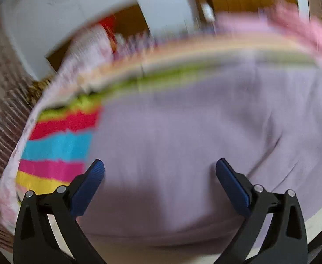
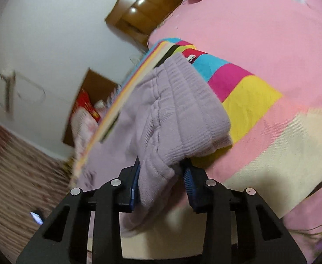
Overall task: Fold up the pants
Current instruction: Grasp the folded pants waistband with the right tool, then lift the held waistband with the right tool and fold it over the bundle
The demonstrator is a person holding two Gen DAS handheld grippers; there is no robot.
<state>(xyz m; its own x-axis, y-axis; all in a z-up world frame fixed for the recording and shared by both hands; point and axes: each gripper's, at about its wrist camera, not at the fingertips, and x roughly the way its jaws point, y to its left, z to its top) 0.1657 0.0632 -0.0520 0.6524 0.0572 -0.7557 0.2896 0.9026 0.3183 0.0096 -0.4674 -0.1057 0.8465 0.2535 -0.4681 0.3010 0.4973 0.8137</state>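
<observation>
Where blur spreads, pants (image 1: 183, 132) edges indistinct.

open gap between the left gripper (image 1: 160, 165) fingers above flat lilac pants (image 1: 183, 121), nothing between them, striped blanket (image 1: 57, 145) bare to its left, right gripper (image 2: 163, 165) gap filled by the bunched waistband (image 2: 183, 114), pink bedding (image 2: 260, 33) clear beyond

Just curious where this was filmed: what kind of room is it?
Probably a bedroom: the pants lie on a bed with a striped blanket and pink quilt, beside a wooden cabinet.
</observation>
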